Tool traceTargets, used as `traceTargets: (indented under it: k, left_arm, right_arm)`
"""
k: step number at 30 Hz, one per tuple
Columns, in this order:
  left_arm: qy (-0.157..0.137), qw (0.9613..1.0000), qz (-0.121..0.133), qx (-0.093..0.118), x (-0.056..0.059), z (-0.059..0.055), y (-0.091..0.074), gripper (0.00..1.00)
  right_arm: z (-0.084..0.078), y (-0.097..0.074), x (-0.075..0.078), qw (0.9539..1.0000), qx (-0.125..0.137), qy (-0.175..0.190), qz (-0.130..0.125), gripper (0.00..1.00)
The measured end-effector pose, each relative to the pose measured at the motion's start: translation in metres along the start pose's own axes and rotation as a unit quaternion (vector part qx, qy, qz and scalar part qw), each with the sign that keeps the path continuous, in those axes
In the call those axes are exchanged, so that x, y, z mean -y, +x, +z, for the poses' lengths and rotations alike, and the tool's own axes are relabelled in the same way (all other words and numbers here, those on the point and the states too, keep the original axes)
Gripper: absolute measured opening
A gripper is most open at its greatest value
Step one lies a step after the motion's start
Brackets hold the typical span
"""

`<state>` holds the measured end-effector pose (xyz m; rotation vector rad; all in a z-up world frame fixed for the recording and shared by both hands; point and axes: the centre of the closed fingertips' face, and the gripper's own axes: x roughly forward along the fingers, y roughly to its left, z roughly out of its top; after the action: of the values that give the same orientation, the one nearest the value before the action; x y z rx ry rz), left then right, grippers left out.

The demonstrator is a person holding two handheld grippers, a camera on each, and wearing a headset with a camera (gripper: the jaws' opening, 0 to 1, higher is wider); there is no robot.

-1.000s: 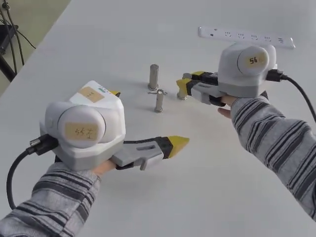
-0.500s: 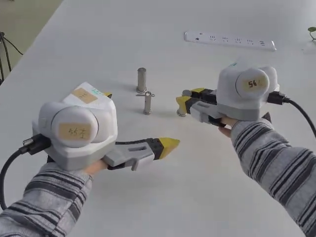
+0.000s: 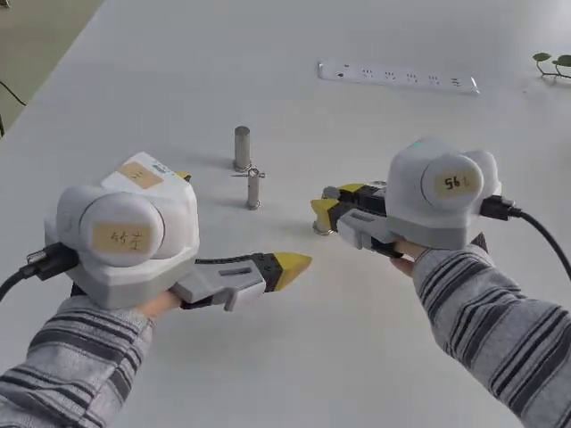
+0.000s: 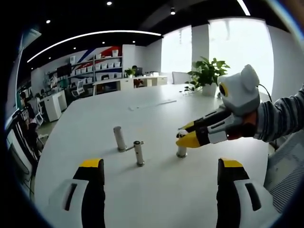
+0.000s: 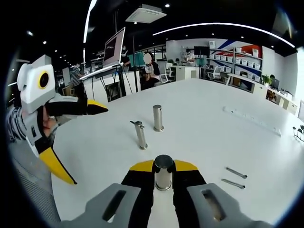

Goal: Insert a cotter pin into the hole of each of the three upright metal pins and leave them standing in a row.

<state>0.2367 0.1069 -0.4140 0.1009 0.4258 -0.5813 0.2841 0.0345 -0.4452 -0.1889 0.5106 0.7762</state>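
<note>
Three metal pins stand on the white table. The far pin [image 3: 242, 147] is bare. The middle pin [image 3: 253, 188] carries a cotter pin through its top. My right gripper [image 3: 324, 212] is shut on the third pin [image 3: 318, 228], which stands upright between its yellow tips in the right gripper view [image 5: 163, 161]. My left gripper [image 3: 236, 219] is open and holds nothing, and it hangs near the table's front, short of the pins. Two loose cotter pins [image 5: 234, 177] lie to the right of the held pin.
A white power strip [image 3: 393, 76] lies at the back of the table [image 3: 375, 357]. A small plant [image 3: 553, 62] sits at the far right. Shelves, desks and people fill the room behind.
My right gripper has drawn its pin toward me and away from the other two pins. The left gripper stays open, with no clear move of its own. The head camera has shifted.
</note>
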Motion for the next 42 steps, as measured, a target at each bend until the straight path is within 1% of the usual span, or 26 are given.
traceTargets:
  k: [4,5,7,10,11,13,16,18,20,22,23,25,27,29,31,32,33,34,37,40,41,42]
  left_arm:
    - [0.002,1.0000,0.000,-0.002,0.000,0.000,0.001,0.99]
    - [0.002,1.0000,0.000,-0.002,0.000,0.000,0.001,0.99]
    - [0.002,1.0000,-0.001,-0.002,0.000,0.000,0.001,0.99]
    - [0.002,1.0000,-0.001,-0.003,0.001,-0.001,0.001,0.99]
    - [0.002,1.0000,-0.002,-0.003,0.001,-0.001,0.001,0.99]
    - [0.005,1.0000,-0.003,-0.003,0.002,-0.001,0.002,0.99]
    - [0.006,1.0000,-0.004,-0.006,0.003,-0.002,0.002,0.99]
    - [0.006,0.9999,-0.004,-0.008,0.003,-0.003,0.003,0.99]
    - [0.006,0.9999,-0.005,-0.009,0.004,-0.004,0.003,0.99]
    - [0.009,0.9999,-0.006,-0.011,0.005,-0.004,0.003,0.99]
    - [0.009,0.9999,-0.006,-0.012,0.005,-0.005,0.003,0.99]
    - [0.011,0.9998,-0.006,-0.015,0.005,-0.006,0.003,0.99]
    - [0.013,0.9998,-0.006,-0.013,0.006,-0.005,0.003,0.99]
    - [0.013,0.9998,-0.006,-0.013,0.006,-0.005,0.002,0.99]
    - [0.012,0.9998,-0.007,-0.013,0.006,-0.005,0.002,0.99]
    - [0.011,0.9998,-0.006,-0.013,0.006,-0.005,0.002,0.99]
    - [0.011,0.9999,-0.006,-0.011,0.006,-0.004,0.002,0.99]
    - [0.011,0.9999,-0.006,-0.011,0.006,-0.004,0.002,0.99]
    - [0.010,0.9998,-0.009,-0.014,0.007,-0.005,0.003,0.99]
    - [0.011,0.9998,-0.010,-0.013,0.008,-0.005,0.003,0.99]
    - [0.011,0.9998,-0.010,-0.012,0.008,-0.004,0.003,0.99]
    - [0.011,0.9998,-0.011,-0.013,0.009,-0.005,0.003,0.99]
  right_arm:
    - [-0.006,0.000,-0.001,1.0000,-0.005,-0.002,0.000,0.08]
    - [-0.006,0.000,-0.001,1.0000,-0.001,-0.002,0.000,0.08]
    - [-0.008,-0.002,-0.001,1.0000,0.000,-0.003,-0.001,0.08]
    - [-0.009,-0.002,-0.002,1.0000,0.002,-0.009,-0.002,0.08]
    - [-0.009,-0.002,-0.002,0.9998,0.002,-0.018,-0.006,0.09]
    - [-0.009,-0.002,-0.002,0.9997,0.001,-0.023,-0.008,0.09]
    - [-0.009,-0.002,-0.001,0.9997,-0.001,-0.020,-0.015,0.09]
    - [-0.010,-0.002,-0.001,0.9996,-0.002,-0.016,-0.024,0.09]
    - [-0.010,-0.002,-0.001,0.9995,-0.001,-0.017,-0.026,0.09]
    - [-0.010,-0.002,-0.001,0.9996,0.000,-0.009,-0.027,0.09]
    - [-0.013,-0.001,0.000,0.9997,-0.007,-0.005,-0.025,0.10]
    - [-0.015,-0.003,0.001,0.9996,-0.007,-0.003,-0.026,0.15]
    - [-0.015,-0.006,0.000,0.9997,-0.004,-0.001,-0.022,0.19]
    - [-0.014,-0.009,0.001,0.9998,-0.004,-0.012,-0.018,0.22]
    - [-0.015,-0.013,0.001,0.9999,-0.009,-0.008,-0.006,0.25]
    - [-0.018,-0.016,-0.001,0.9999,-0.015,0.001,0.007,0.25]
    - [-0.021,-0.017,0.000,0.9996,-0.026,0.006,0.011,0.25]
    - [-0.023,-0.020,0.005,0.9995,-0.032,0.002,0.006,0.26]
    - [-0.024,-0.026,0.009,0.9993,-0.036,-0.002,0.012,0.27]
    - [-0.026,-0.032,0.016,0.9986,-0.048,-0.009,0.022,0.27]
    - [-0.030,-0.034,0.021,0.9976,-0.064,-0.016,0.023,0.26]
    - [-0.030,-0.034,0.025,0.9975,-0.066,-0.019,0.020,0.26]
